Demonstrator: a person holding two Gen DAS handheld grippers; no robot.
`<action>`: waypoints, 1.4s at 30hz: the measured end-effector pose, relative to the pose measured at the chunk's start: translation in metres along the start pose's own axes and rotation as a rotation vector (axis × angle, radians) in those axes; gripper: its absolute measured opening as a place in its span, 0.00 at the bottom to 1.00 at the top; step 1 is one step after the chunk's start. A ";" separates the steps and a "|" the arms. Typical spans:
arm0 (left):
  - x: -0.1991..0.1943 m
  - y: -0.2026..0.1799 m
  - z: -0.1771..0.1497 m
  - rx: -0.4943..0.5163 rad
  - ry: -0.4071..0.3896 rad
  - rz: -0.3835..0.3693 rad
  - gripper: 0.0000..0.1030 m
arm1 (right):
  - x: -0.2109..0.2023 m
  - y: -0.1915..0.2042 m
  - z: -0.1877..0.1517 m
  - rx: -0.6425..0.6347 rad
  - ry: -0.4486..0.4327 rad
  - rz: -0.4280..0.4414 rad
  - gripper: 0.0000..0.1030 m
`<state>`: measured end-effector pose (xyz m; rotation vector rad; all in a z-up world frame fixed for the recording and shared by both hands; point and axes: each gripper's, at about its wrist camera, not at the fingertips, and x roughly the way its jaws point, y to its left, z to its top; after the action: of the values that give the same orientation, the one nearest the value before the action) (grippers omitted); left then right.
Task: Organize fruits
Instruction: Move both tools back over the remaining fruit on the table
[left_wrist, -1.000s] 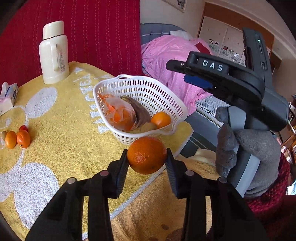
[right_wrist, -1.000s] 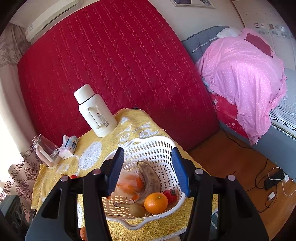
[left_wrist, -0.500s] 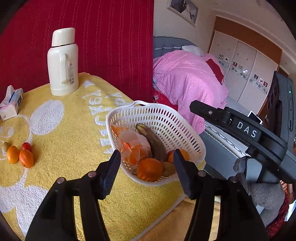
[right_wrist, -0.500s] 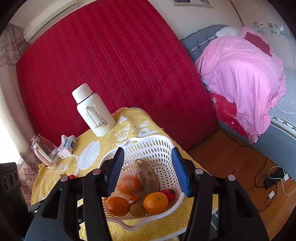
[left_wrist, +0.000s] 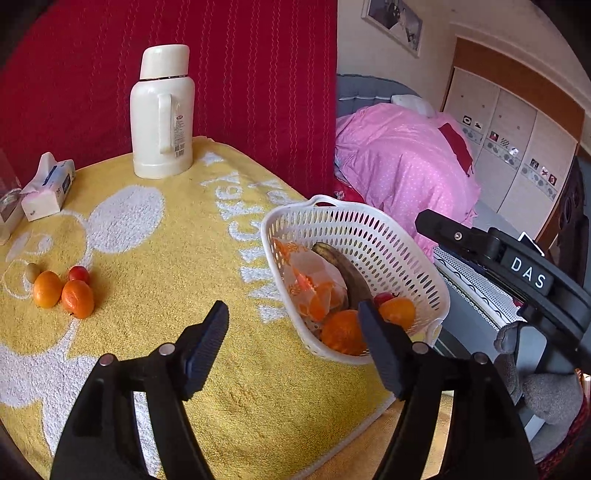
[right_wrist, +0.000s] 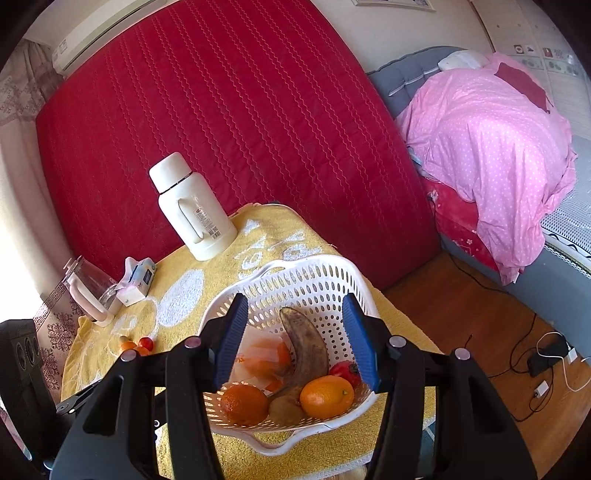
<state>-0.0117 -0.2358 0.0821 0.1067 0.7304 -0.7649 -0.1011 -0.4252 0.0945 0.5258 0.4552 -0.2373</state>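
A white plastic basket stands at the table's right edge. It holds a browned banana, a bag of orange pieces, two oranges, a kiwi and a red fruit. On the yellow towel at the left lie two oranges, a small red fruit and a small brown fruit. My left gripper is open and empty, just left of the basket. My right gripper is open and empty above the basket.
A white thermos stands at the back of the table. A tissue pack and a glass jug are at the far left. A red mattress leans behind the table. A pink bed is to the right.
My left gripper let go of the orange; it now lies in the basket. The left gripper has opened wide and swung left and back. The right gripper has barely moved.
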 end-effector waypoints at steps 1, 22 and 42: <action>-0.001 0.002 0.000 -0.005 -0.003 0.005 0.70 | 0.001 0.002 -0.002 -0.006 0.005 0.001 0.53; -0.028 0.095 -0.005 -0.144 -0.051 0.243 0.88 | 0.006 0.070 -0.043 -0.213 0.045 0.049 0.53; -0.052 0.201 -0.026 -0.292 -0.060 0.484 0.88 | 0.031 0.157 -0.070 -0.379 0.140 0.164 0.68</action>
<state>0.0816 -0.0494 0.0630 -0.0058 0.7148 -0.1954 -0.0475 -0.2591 0.0931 0.2061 0.5751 0.0456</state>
